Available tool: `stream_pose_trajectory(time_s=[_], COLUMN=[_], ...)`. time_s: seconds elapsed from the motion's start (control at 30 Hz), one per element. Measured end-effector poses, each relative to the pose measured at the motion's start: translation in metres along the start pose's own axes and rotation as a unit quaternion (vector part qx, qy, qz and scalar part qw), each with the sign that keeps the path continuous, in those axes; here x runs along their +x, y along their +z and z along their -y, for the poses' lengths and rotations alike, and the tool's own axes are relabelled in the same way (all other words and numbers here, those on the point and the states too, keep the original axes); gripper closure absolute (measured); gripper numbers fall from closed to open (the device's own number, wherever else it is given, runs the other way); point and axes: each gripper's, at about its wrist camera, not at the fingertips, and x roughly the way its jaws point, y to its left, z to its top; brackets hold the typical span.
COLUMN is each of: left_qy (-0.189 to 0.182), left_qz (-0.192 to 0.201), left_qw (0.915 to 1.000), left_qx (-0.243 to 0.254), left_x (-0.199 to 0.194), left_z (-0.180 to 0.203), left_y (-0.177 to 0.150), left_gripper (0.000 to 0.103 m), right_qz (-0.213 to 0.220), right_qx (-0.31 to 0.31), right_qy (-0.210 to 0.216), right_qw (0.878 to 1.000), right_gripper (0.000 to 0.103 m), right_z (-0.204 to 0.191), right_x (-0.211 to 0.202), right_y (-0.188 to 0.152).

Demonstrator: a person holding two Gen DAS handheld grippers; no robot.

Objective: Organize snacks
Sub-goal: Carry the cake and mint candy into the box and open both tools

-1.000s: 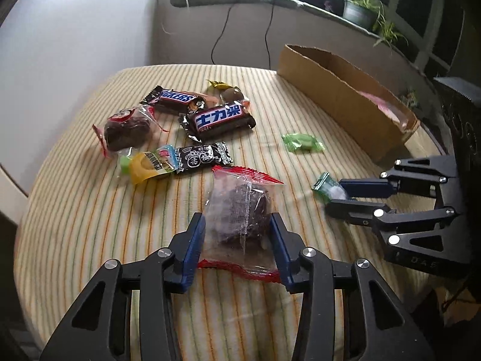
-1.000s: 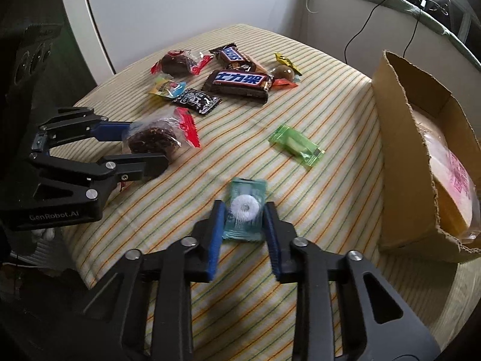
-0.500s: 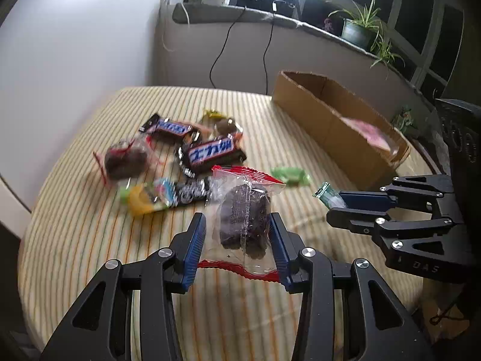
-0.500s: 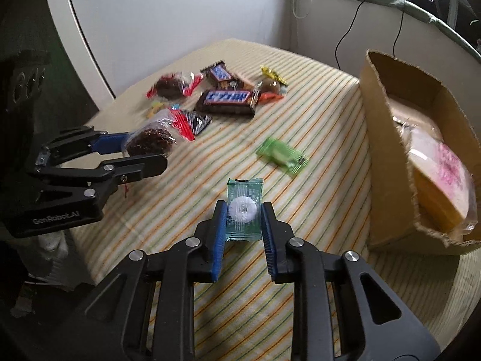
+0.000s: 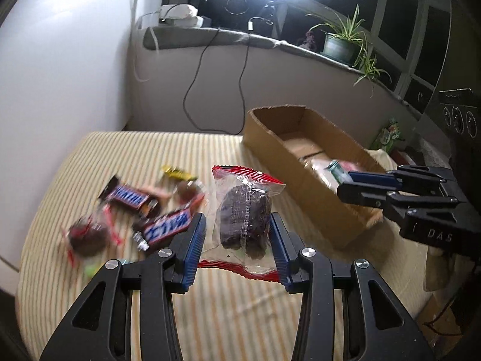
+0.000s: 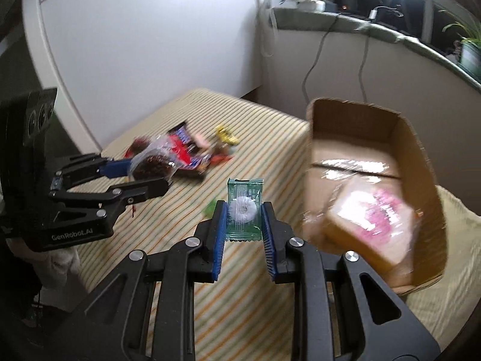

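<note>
Lettering "GenRobot.AI" marks the left tongs (image 6: 151,177) gripping a chocolate cake packet (image 5: 243,218).

left tool (image 5: 237,240) | lifted, brownie packet (image 5: 245,219) off table | right tool (image 6: 243,225) | mint packet (image 6: 244,210) raised (nearer box (image 6: 421,162))

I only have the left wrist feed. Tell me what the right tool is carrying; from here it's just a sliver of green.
Observer: The right tool is shut on a green mint packet with a white ring-shaped candy showing through it.
Operator: Report what's already in the box.
Observer: The cardboard box holds a clear-wrapped tan package with pink print, lying tilted against the near end.
Operator: Confirm the left tool's grip from the other side.
Observer: The left tool is clamped on the chocolate cake packet, lifted above the striped tablecloth.
</note>
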Motion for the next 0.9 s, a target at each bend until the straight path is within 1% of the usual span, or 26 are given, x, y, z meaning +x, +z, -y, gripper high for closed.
stream_pose_trajectory(time_s=[0.23, 0.43, 0.67, 0.9], left_qy=[-0.020, -0.032, -0.035, -0.035], left_qz=[0.004, 0.003, -0.008, -0.018], left_qw=[0.9996, 0.9991, 0.9982, 0.9975], left_qx=[0.019, 0.028, 0.048, 0.059], left_x=[0.025, 0.053, 0.085, 0.109], left_z=[0.023, 0.038, 0.058, 0.070], left_y=[0.033, 0.060, 0.078, 0.089], left_gripper=[0.062, 0.062, 0.062, 0.062], right_qz=[0.016, 0.015, 0.003, -0.008], right_qx=[0.018, 0.030, 0.043, 0.053], right_qy=[-0.026, -0.047, -0.065, -0.076], right_qw=[0.999, 0.998, 0.997, 0.996], right_gripper=[0.080, 0.080, 0.079, 0.079], right_z=[0.044, 0.081, 0.122, 0.147], right_x=[-0.007, 0.001, 0.015, 0.023], right_y=[0.019, 0.030, 0.039, 0.036])
